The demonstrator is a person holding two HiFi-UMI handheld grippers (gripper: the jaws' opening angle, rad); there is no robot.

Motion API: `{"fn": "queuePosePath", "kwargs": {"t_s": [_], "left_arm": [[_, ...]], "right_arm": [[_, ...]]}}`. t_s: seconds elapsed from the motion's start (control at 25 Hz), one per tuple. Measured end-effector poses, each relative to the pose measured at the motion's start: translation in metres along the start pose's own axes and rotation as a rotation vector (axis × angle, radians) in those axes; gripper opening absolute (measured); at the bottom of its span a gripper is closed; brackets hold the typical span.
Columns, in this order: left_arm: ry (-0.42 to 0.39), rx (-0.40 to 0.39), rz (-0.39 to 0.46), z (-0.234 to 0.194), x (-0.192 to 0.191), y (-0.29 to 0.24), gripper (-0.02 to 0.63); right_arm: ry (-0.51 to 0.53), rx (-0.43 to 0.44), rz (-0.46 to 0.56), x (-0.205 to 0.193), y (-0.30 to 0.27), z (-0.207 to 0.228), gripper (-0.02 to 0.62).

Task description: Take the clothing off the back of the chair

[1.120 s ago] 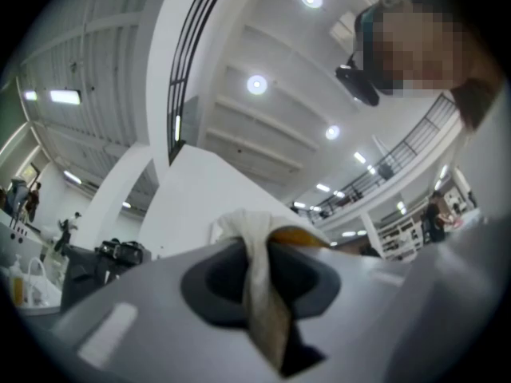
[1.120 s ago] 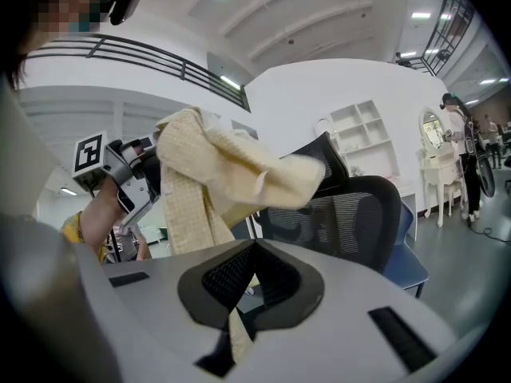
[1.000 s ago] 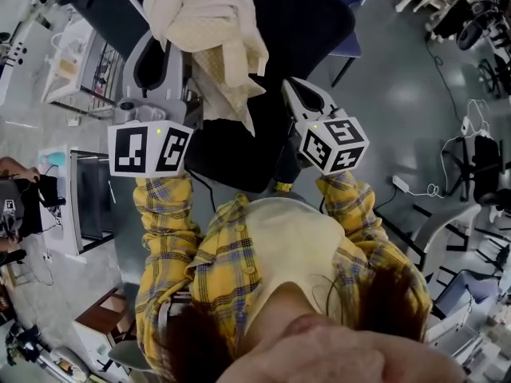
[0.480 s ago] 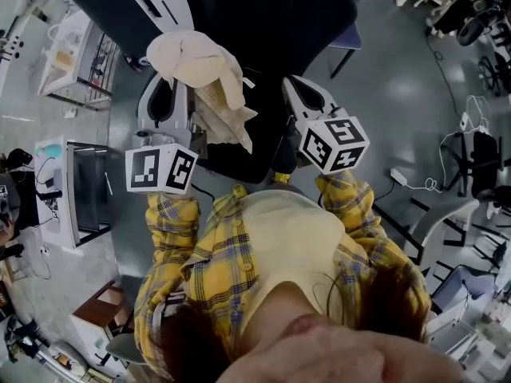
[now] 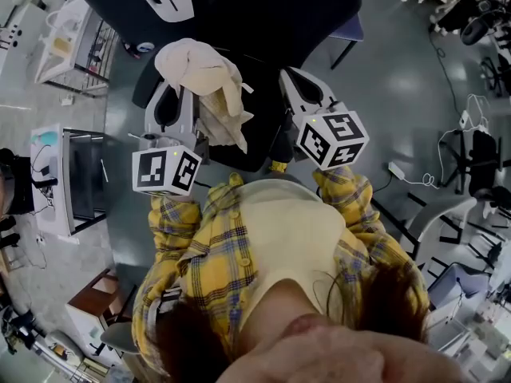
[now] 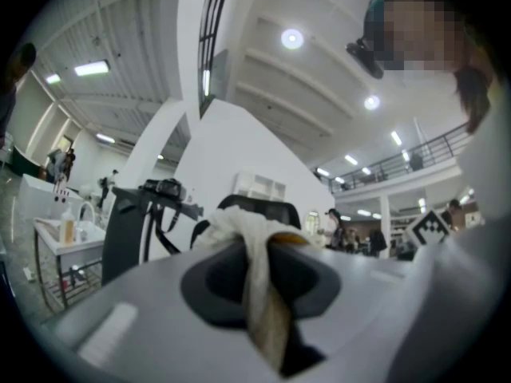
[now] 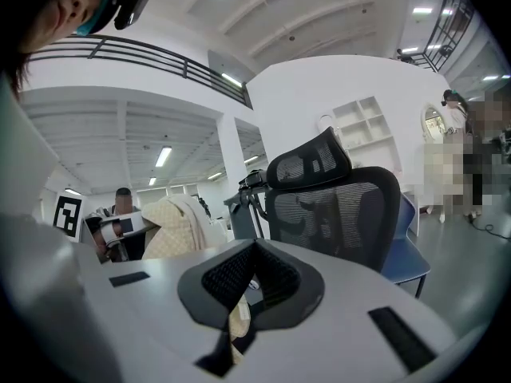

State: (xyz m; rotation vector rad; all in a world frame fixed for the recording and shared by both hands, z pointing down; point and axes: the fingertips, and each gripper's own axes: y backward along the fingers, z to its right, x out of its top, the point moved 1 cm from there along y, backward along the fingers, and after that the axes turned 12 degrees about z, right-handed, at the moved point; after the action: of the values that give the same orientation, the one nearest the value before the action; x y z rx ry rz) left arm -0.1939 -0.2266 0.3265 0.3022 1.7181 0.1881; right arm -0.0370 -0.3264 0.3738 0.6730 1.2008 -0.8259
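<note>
A cream garment hangs bunched from my left gripper, in front of the black mesh office chair. In the left gripper view the jaws of this gripper are shut on a fold of the garment, which drapes down between them. My right gripper is level beside the garment, pointing at the chair. Its jaws meet at the tips with nothing held. From its view the garment shows to the left, clear of the chair's back.
A blue chair stands just behind the black one. White tables and racks line the left side. At the right, cables and a power strip lie on the grey floor, near more chairs.
My left gripper has come down and back toward me with the garment, which now sits lower and more bunched. The right gripper has stayed put.
</note>
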Motion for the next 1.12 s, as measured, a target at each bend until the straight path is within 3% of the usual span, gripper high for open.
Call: {"fn": "queuePosePath", "kwargs": {"t_s": [1.12], "left_arm": [[0.006,0.033,-0.114,-0.004,-0.036,0.018,0.069]], "right_arm": [[0.007,0.007,0.023,0.006,-0.001,-0.002,0.012]]}}
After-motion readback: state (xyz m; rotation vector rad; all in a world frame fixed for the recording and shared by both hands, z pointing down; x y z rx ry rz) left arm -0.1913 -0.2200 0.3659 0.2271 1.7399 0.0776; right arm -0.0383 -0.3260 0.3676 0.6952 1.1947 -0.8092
